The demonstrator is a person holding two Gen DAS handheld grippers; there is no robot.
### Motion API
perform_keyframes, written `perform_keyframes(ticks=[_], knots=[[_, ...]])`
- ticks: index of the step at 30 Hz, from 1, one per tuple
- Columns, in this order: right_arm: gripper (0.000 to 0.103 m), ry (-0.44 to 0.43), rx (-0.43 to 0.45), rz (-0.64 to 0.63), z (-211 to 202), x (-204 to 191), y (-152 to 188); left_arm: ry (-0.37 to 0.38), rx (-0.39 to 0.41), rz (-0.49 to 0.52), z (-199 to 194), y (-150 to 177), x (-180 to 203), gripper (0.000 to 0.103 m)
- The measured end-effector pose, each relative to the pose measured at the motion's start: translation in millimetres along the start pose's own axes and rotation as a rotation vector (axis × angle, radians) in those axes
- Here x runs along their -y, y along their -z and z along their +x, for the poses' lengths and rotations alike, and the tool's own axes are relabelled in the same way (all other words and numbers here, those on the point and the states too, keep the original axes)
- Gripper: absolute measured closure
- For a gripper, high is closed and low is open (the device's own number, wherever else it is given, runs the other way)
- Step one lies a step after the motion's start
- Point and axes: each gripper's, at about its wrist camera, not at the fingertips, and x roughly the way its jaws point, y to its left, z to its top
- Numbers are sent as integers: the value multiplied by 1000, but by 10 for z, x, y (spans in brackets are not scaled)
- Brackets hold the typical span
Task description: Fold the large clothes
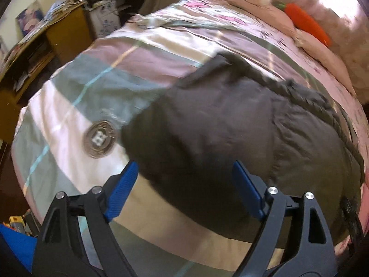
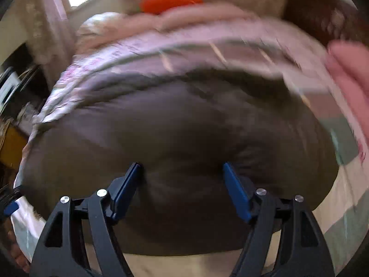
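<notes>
So you've got the dark grey-brown garment (image 1: 219, 124) lying spread out flat on the bed, on top of that striped bedspread (image 1: 96, 85) with the pink, grey and beige bands. It looks like a padded jacket or similar, with a ribbed edge running along its far side in the left wrist view, but the blur makes it hard to say more.

Your left gripper (image 1: 185, 173) hangs over the near left edge of the garment with its jaws spread wide, nothing pinched between the 2 blue pads (image 1: 124, 189). The round emblem (image 1: 100, 138) printed on the bedspread sits just beside the garment's left edge.

Your right gripper (image 2: 182, 175) is over the middle of the garment (image 2: 161, 127), jaws also apart. Whether the pad tips touch the fabric I can't tell, the frame is too smeared, but nothing is clamped.

Up by the pillows (image 1: 306, 46) there's an orange carrot plush (image 1: 306, 23), well apart from the garment. A cluttered wooden desk (image 1: 57, 30) stands off the bed's far left side.
</notes>
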Motion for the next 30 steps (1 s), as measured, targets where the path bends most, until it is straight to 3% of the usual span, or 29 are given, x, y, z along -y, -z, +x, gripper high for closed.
perform_keyframes(ticks=[4, 10, 13, 16, 18, 20, 23, 24, 26, 29, 30], knots=[[27, 71, 96, 10, 260, 204, -325, 39, -66, 37, 148, 123, 285, 18], [30, 256, 198, 263, 485, 999, -698, -11, -48, 140, 242, 205, 465, 15], [30, 197, 230, 462, 370, 1494, -632, -6, -51, 149, 320, 162, 439, 12], [30, 35, 314, 721, 156, 1760, -493, -11, -66, 136, 375, 123, 398, 12], [30, -10, 346, 699, -20, 1696, -587, -9, -73, 120, 378, 115, 389, 12], [30, 0, 339, 543, -201, 1372, -746, -9, -67, 129, 345, 137, 402, 12], [30, 19, 175, 317, -7, 935, -875, -7, -70, 139, 308, 163, 403, 12], [30, -54, 74, 263, 212, 829, -869, -2, -72, 133, 295, 167, 389, 12], [30, -136, 13, 271, 485, 726, -713, 6, -73, 125, 273, 171, 366, 12], [32, 14, 78, 240, 549, 754, -666, 9, -69, 125, 243, 170, 338, 12], [34, 119, 127, 259, 490, 869, -678, 11, -68, 122, 235, 162, 316, 12]])
